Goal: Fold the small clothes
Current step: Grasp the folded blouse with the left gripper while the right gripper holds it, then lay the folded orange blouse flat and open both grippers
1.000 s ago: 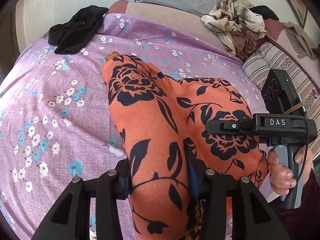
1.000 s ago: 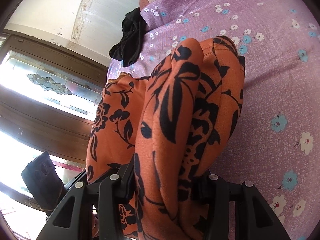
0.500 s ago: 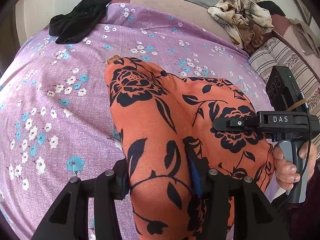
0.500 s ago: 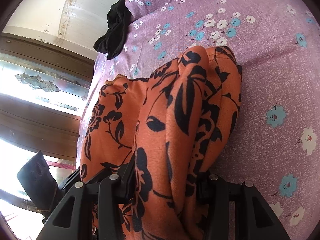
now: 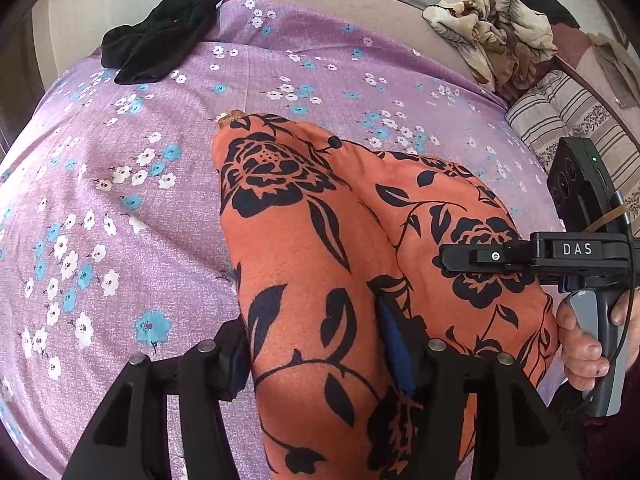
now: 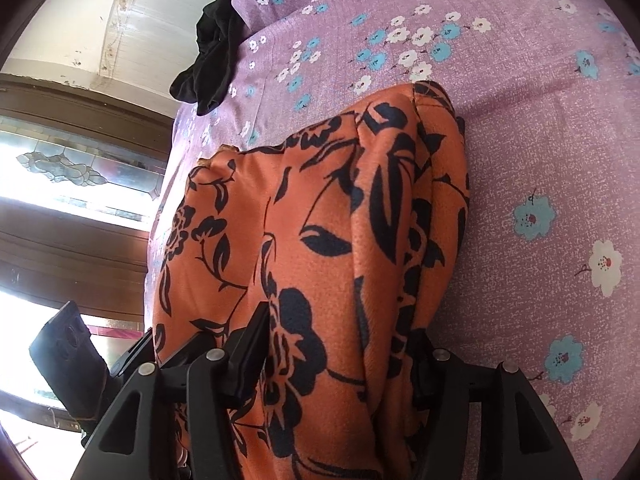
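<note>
An orange garment with black flowers (image 5: 288, 240) lies folded into a long thick bundle on the purple flowered bedsheet (image 5: 120, 200). Its near end runs up between the fingers of my left gripper (image 5: 320, 360), whose jaws are opening, and the cloth sits loosely between the pads. The right wrist view shows the same garment (image 6: 340, 220) bunched between the fingers of my right gripper (image 6: 336, 360), also opening, its left pad standing off the cloth. The right gripper (image 5: 460, 258) reaches in from the right in the left wrist view, held by a hand (image 5: 580, 344).
A black garment (image 5: 160, 32) lies crumpled at the far left corner of the bed and also shows as the black garment (image 6: 212, 64). Beige patterned clothes (image 5: 492, 28) are heaped at the back right by a striped cushion (image 5: 560, 108). A window (image 6: 60, 168) is beyond the bed edge.
Both grippers' fingers have spread wider around the orange bundle, and the cloth between them has slackened and widened. The right gripper has sunk closer to the bed.
</note>
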Available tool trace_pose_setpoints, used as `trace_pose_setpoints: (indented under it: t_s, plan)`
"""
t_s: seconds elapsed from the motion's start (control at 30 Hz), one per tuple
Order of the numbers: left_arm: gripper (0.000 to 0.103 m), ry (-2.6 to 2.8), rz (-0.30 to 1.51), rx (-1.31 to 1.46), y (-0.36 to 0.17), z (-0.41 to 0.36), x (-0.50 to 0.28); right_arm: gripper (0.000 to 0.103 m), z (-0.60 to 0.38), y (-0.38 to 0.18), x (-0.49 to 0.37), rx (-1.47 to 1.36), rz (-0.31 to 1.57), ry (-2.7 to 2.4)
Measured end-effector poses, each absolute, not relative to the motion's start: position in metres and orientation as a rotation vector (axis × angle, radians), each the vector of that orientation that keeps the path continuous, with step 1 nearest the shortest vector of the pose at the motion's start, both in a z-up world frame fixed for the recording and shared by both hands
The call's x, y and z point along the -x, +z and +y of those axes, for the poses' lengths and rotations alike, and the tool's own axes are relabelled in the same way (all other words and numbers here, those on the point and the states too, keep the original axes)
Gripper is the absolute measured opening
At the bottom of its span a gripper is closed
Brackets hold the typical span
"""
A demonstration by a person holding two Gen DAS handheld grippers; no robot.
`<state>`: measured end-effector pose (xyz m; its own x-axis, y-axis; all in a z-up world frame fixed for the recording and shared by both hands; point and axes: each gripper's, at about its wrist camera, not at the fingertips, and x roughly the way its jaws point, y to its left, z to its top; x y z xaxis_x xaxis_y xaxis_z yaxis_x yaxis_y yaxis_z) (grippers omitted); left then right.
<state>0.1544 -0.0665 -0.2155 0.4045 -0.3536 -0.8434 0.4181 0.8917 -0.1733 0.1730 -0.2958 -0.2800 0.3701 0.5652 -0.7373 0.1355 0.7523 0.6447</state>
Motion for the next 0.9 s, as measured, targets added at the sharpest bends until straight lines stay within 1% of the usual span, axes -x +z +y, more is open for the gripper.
trace_pose_setpoints:
  t_s: [0.07,0.13,0.2,0.57,0.73,0.9]
  plan:
    - [0.062,-0.486,1.048,-0.071,-0.216,-0.067,-0.155,0.060,-0.299,-0.279,-0.165,-0.702,1.178,0.294]
    - [0.068,-0.476,1.047,-0.074,-0.217,-0.064,-0.156,0.060,-0.302,-0.278,-0.158,-0.697,1.172,0.281]
    - [0.070,-0.463,1.048,-0.077,-0.218,-0.062,-0.157,0.060,-0.305,-0.275,-0.147,-0.682,1.165,0.265]
    - [0.073,-0.426,0.983,-0.155,-0.212,-0.056,-0.139,0.061,-0.300,-0.247,-0.101,-0.495,1.110,0.166]
    - [0.074,-0.406,0.970,-0.152,-0.209,-0.049,-0.131,0.061,-0.300,-0.227,-0.073,-0.397,1.037,0.091]
    - [0.074,-0.386,0.959,-0.156,-0.208,-0.044,-0.123,0.061,-0.308,-0.213,-0.051,-0.376,0.956,0.034]
